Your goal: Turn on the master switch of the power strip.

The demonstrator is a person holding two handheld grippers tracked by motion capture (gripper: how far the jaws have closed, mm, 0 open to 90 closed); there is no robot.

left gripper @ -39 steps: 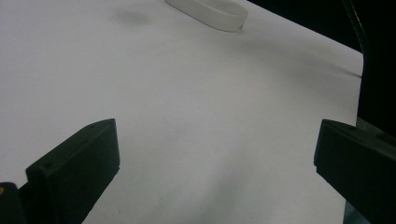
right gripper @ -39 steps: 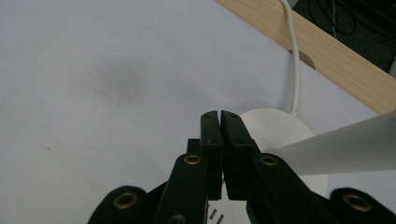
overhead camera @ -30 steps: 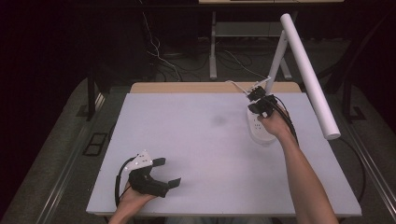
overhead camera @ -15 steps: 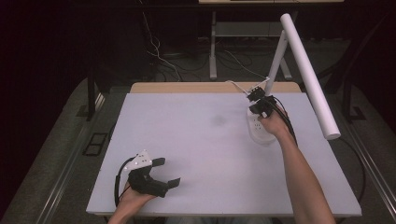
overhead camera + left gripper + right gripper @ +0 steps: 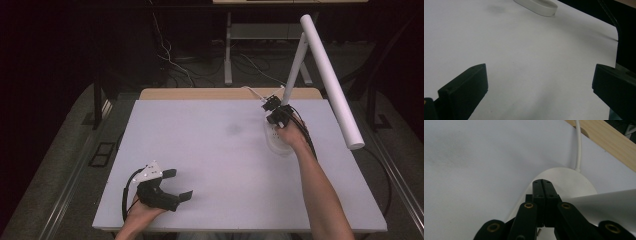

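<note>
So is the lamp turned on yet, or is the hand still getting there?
Not lit yet: the lamp looks dark. The right gripper, jaws shut, hovers over the lamp base, perhaps to press a switch. The left gripper rests open on the table.

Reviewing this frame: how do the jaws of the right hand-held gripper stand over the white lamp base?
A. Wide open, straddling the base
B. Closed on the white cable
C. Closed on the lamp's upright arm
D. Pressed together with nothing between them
D: in the right gripper view the right hand-held gripper has its jaws pressed together, empty, above the lamp base.
</note>
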